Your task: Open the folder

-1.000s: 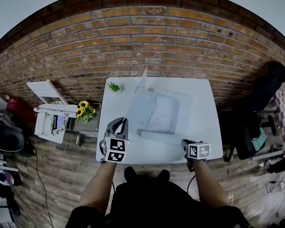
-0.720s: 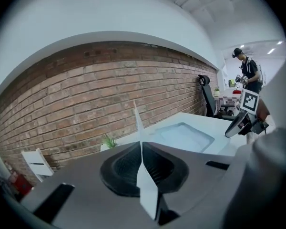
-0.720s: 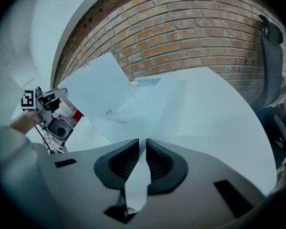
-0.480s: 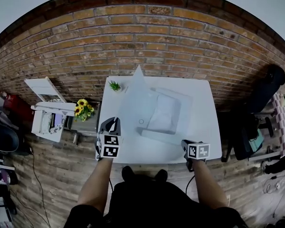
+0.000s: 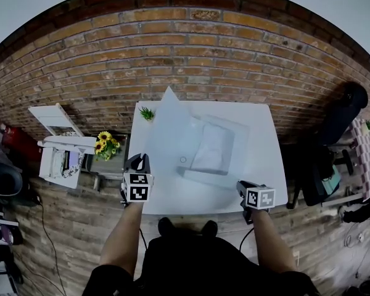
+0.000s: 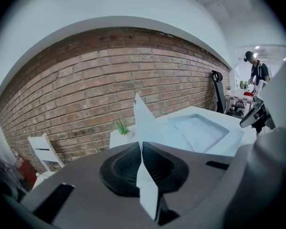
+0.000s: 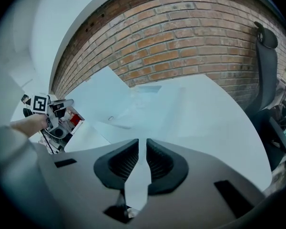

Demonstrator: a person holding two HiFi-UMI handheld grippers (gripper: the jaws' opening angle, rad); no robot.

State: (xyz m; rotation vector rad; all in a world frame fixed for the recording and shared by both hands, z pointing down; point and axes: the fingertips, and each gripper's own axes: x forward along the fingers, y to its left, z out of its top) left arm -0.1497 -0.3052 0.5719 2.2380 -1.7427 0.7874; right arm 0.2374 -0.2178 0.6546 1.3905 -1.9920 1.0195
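One translucent folder (image 5: 213, 147) lies on the white worktop (image 5: 262, 134), ahead and to the right of the left gripper (image 5: 139, 160), whose fingers are clamped on its raised cover (image 5: 166, 131). The hinge runs away from them, so the cover should fold down leftward. At the near edge, apart from the folder, the right gripper (image 5: 242, 187) has its fingers almost together on nothing.
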